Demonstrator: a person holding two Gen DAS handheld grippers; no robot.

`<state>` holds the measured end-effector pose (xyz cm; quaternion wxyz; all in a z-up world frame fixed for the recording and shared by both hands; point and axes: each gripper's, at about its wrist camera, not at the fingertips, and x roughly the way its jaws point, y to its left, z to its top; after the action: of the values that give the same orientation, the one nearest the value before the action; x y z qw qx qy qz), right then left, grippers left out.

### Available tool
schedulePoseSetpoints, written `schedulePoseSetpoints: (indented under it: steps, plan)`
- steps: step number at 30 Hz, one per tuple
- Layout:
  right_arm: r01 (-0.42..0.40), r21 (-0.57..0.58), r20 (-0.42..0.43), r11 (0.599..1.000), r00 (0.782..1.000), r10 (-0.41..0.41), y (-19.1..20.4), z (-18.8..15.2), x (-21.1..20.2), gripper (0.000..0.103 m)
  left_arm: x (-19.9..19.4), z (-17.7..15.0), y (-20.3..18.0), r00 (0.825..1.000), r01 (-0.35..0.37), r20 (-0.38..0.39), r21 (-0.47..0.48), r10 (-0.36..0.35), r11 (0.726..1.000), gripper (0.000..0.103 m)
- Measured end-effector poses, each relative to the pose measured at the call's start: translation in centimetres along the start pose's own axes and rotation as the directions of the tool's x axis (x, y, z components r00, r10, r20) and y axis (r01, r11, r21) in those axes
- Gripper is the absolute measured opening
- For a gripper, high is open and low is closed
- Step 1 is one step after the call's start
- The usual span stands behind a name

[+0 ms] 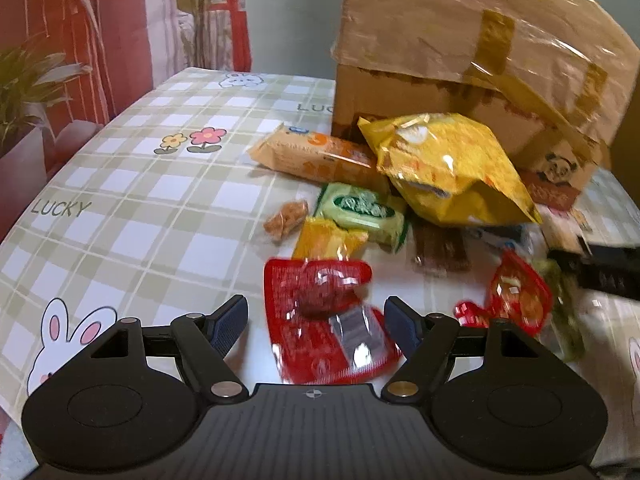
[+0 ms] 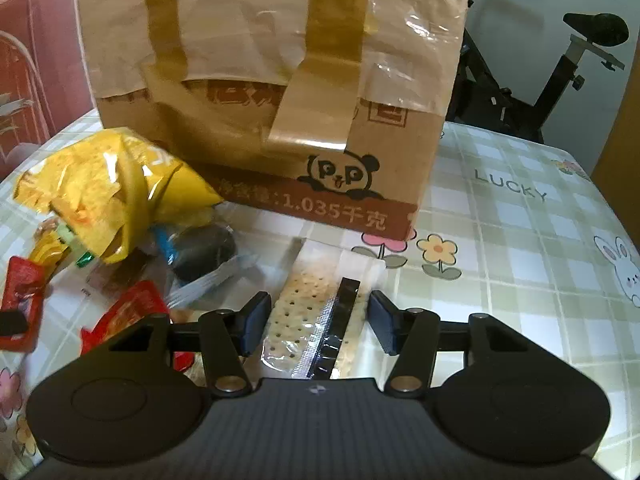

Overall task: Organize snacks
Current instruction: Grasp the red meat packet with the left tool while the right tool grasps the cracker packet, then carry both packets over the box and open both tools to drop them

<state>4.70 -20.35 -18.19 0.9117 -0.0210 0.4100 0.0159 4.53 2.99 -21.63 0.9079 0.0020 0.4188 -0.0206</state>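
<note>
Snacks lie heaped on a checked tablecloth (image 1: 160, 200) in front of a taped cardboard box (image 1: 460, 60). My left gripper (image 1: 316, 320) is open, and a red packet (image 1: 320, 320) lies on the cloth between its fingers, apart from the pads. Beyond it are a big yellow bag (image 1: 448, 168), an orange biscuit pack (image 1: 312, 156) and a green packet (image 1: 364, 210). My right gripper (image 2: 318, 320) is shut on a clear packet of crackers (image 2: 296, 312), its pads against the wrapper's sides. The yellow bag (image 2: 112, 184) is to its left, the box (image 2: 260, 80) straight ahead.
A second red packet (image 1: 516, 300) and a dark wrapped snack (image 2: 204, 252) lie in the pile. A chair (image 1: 60, 40) and a plant (image 1: 24, 80) stand past the table's left edge, an exercise bike (image 2: 560, 60) behind its right. Bare cloth (image 2: 520, 240) spreads right of the box.
</note>
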Motion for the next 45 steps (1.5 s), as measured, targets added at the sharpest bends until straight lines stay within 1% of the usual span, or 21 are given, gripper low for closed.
schedulePoseSetpoints:
  steps: [4, 9, 10, 11, 14, 20, 25, 29, 34, 38, 45]
  plan:
    - [-0.009, 0.008, 0.004, 1.0, 1.0, 0.009, 0.0, -0.5, -0.4, 0.055, 1.3, 0.4, -0.4, 0.998, -0.054, -0.014, -0.002, 0.054, 0.999, 0.078]
    - [-0.01, 0.0, 0.001, 1.0, 1.0, 0.01, -0.1, -0.8, -0.2, 0.055, 1.0, -0.1, -0.3, 0.998, -0.061, 0.014, -0.003, 0.062, 0.998, 0.077]
    - [-0.011, 0.002, 0.001, 1.0, 1.0, 0.011, -0.3, -0.4, 0.0, 0.055, 0.9, -0.2, -0.3, 0.998, -0.058, 0.017, -0.003, 0.058, 0.998, 0.068]
    - [-0.013, 0.007, 0.001, 1.0, 1.0, 0.013, -0.3, -0.3, 0.1, 0.055, 0.7, -0.2, -0.3, 0.998, -0.061, 0.026, 0.0, 0.061, 0.998, 0.056]
    - [-0.012, 0.008, 0.002, 1.0, 1.0, 0.012, -0.3, -0.2, 0.2, 0.055, 0.2, -0.1, -0.3, 0.999, -0.043, 0.03, 0.004, 0.043, 0.999, 0.051]
    - [-0.032, 0.039, 0.007, 0.999, 0.999, 0.032, -0.5, -0.3, -0.8, 0.053, -1.1, -0.2, 0.3, 0.999, -0.018, 0.049, -0.029, 0.02, 0.999, 0.05]
    - [-0.031, 0.037, 0.033, 0.999, 0.999, 0.03, -0.4, -0.1, -1.5, 0.053, -2.1, 0.2, 0.5, 0.996, -0.03, 0.08, -0.026, 0.032, 0.999, 0.05]
    - [-0.025, 0.053, 0.057, 0.998, 0.998, 0.022, -0.9, 0.2, -2.6, 0.053, -3.2, 0.8, 0.4, 0.992, -0.038, 0.121, -0.009, 0.039, 0.999, 0.05]
    - [-0.028, 0.07, 0.097, 0.997, 0.995, 0.021, -1.8, 0.3, -4.4, 0.053, -4.9, 1.9, -0.2, 0.982, -0.04, 0.184, 0.027, 0.035, 0.999, 0.05]
    - [-0.049, 0.075, 0.136, 0.996, 0.99, 0.039, -2.3, 0.4, -5.6, 0.053, -6.1, 2.6, -0.7, 0.972, -0.037, 0.233, 0.052, 0.024, 0.998, 0.05]
    - [-0.078, 0.065, 0.19, 0.995, 0.98, 0.065, -2.4, 0.9, -7.5, 0.053, -7.3, 4.3, -1.3, 0.96, -0.006, 0.28, 0.064, -0.013, 0.998, 0.05]
